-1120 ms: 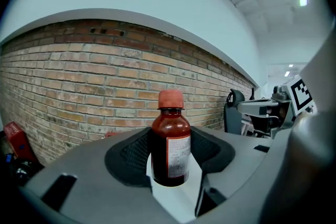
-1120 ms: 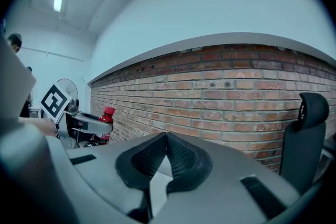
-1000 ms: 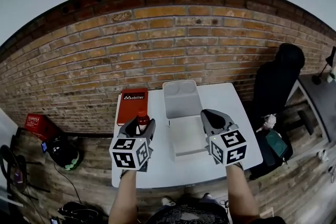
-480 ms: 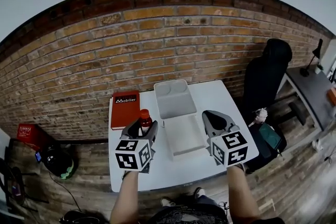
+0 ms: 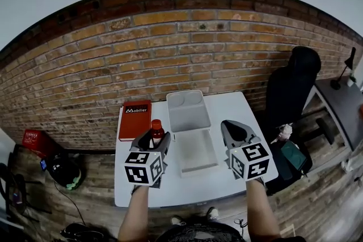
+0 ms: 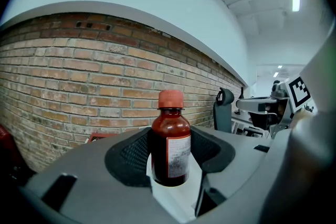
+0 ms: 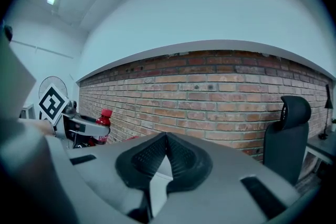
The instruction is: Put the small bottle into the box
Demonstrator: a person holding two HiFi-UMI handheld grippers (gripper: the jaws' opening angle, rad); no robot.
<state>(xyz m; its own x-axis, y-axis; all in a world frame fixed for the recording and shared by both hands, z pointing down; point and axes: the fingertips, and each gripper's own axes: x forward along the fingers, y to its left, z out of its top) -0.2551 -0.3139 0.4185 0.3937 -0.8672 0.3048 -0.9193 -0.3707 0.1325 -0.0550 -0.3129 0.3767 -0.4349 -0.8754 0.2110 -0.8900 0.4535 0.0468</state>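
Small bottle held above the table's left side, beside an open box.

At centre left of the head view, the left gripper (image 5: pixel 154 139) pinches a small brown bottle (image 6: pixel 170 144) with a red cap, upright, above the white table (image 5: pixel 229 106). The white box (image 5: pixel 196 164) lies open at centre with its lid up behind and shows nothing inside. The right gripper (image 5: pixel 234 128), its claw pressed together on nothing, hovers right of the box. A red book (image 5: pixel 135 119) lies by the upper left edge. Bare tabletop shows right of the box.
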